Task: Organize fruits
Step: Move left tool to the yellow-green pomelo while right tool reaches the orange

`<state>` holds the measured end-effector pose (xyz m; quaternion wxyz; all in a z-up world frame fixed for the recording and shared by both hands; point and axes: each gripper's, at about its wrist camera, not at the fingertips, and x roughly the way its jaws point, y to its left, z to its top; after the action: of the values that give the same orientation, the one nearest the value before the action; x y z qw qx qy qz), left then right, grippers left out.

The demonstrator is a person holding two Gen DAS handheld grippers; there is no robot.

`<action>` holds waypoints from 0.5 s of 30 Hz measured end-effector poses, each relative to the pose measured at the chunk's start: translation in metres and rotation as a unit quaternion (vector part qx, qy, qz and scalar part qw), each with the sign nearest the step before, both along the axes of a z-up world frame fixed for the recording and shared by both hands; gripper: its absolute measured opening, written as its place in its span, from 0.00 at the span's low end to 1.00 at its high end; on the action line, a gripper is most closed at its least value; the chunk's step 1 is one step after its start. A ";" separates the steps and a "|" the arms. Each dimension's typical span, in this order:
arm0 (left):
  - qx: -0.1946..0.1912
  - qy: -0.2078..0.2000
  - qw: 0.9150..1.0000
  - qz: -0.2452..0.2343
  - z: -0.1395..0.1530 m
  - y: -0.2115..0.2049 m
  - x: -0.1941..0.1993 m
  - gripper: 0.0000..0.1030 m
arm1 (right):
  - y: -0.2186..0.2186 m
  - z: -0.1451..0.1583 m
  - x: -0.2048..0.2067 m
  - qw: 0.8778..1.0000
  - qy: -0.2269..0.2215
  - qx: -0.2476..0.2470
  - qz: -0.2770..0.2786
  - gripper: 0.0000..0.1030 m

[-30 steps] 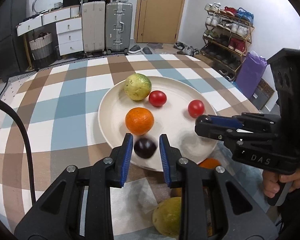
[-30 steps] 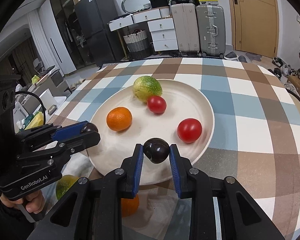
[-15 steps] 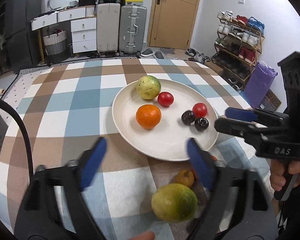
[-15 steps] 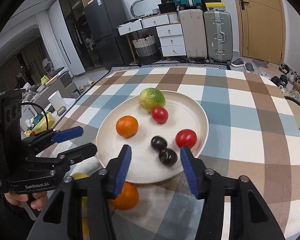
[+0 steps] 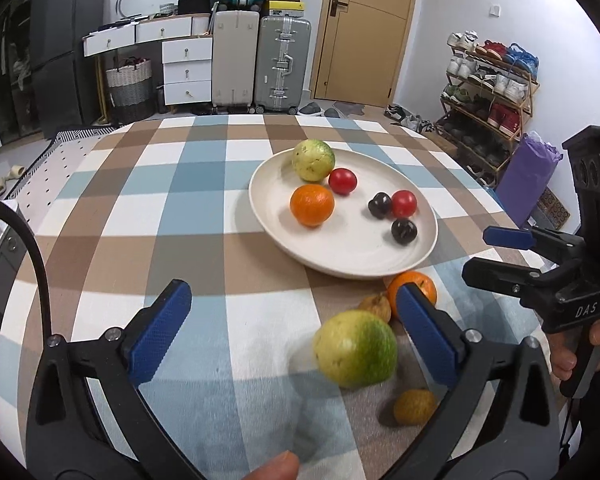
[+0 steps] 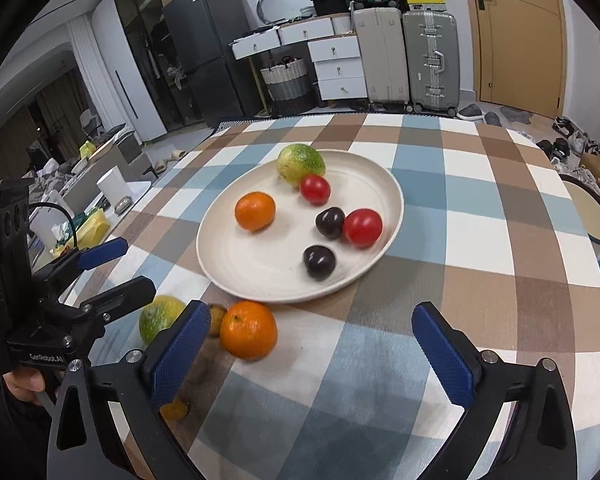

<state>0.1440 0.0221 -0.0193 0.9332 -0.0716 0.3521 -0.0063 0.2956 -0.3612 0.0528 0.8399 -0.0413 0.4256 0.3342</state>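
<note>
From your left wrist, your left gripper point(image 5: 292, 334) is opening wide with nothing pressed between its pads — the dark plum point(image 5: 404, 231) it was clamping a second ago is now lying on the plate point(image 5: 276, 224), near a second plum point(image 5: 380, 205) that is touching a tomato point(image 5: 404, 203). That is meaning two more fruits are sorted, while a big green-yellow fruit point(image 5: 356, 354), an orange point(image 5: 414, 286) and two small brownish fruits are still waiting on the checked tablecloth point(image 5: 188, 200) just short of the plate. From your right wrist, your right gripper point(image 6: 310, 344) is likewise spreading open and empty, its plum point(image 6: 319, 261) released onto the plate; the loose orange point(image 6: 249, 330) is sitting just beside its left pad. Around you, the cloth is lying flat — suitcases, white drawers, a wooden door and a shoe rack are standing beyond the table.
</note>
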 end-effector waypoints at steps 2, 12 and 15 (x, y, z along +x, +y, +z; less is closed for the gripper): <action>-0.004 -0.001 1.000 0.002 -0.002 0.001 -0.005 0.99 | -0.002 -0.001 -0.003 1.000 -0.001 -0.002 0.000 1.00; -0.004 0.021 1.000 -0.008 -0.015 -0.006 -0.022 0.99 | -0.002 -0.013 -0.019 1.000 0.024 -0.010 -0.001 1.00; -0.002 0.022 1.000 -0.009 -0.016 -0.007 -0.026 0.99 | -0.001 -0.015 -0.027 1.000 0.023 -0.013 0.006 1.00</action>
<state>0.1176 0.0150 -0.0354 0.9249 -0.0707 0.3733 -0.0141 0.2682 -0.3617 0.0379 0.8270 -0.0471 0.4490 0.3350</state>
